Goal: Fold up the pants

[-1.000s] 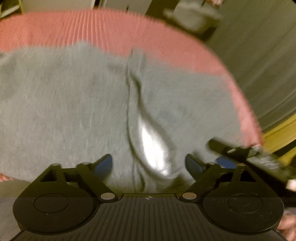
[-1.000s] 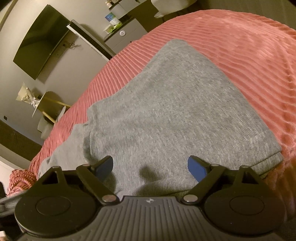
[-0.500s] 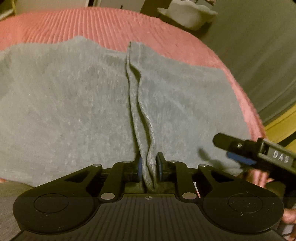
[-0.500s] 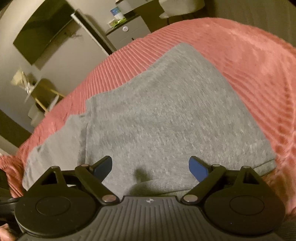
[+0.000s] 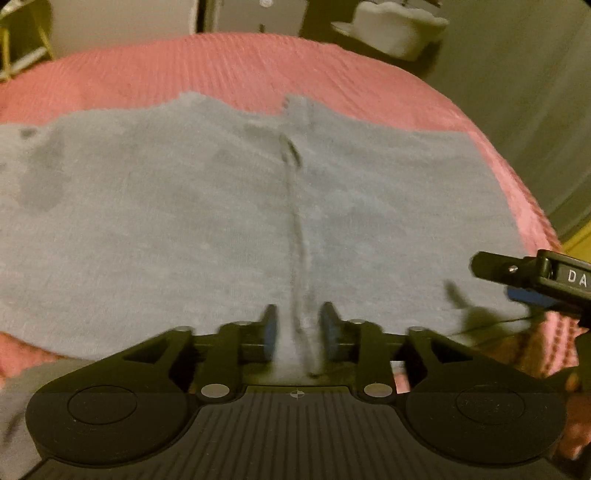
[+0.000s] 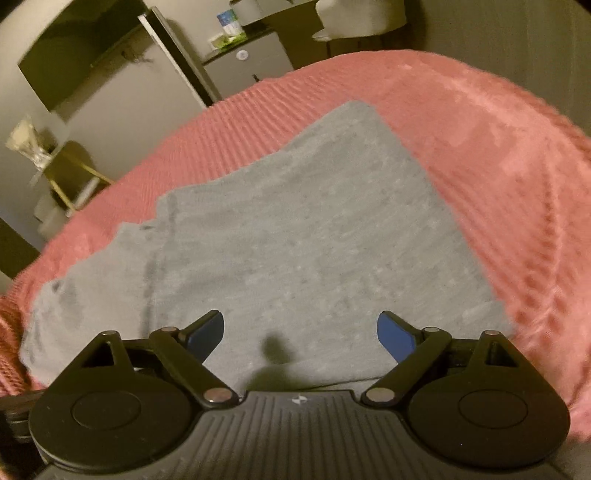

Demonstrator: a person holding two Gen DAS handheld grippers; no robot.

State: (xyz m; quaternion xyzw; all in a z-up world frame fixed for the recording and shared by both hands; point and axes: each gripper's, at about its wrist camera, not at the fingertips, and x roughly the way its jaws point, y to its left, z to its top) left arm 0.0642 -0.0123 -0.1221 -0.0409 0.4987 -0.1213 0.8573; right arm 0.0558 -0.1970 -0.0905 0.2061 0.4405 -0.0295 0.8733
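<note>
Grey pants lie spread flat on a pink ribbed bedspread. A seam ridge runs down their middle toward my left gripper. Its jaws stand a little apart on either side of the ridge at the near edge, no longer pinching it. My right gripper is wide open and empty, low over the near edge of the pants. Its tip also shows in the left wrist view, over the right corner.
The bedspread drops off at the right. Beyond the bed stand a grey cabinet, a wall-mounted TV, a small side table and a white chair.
My left gripper shut on the seam ridge half a second ago and has now parted its jaws. The raised fold has sunk flat. My right gripper stayed open and shifted slightly.
</note>
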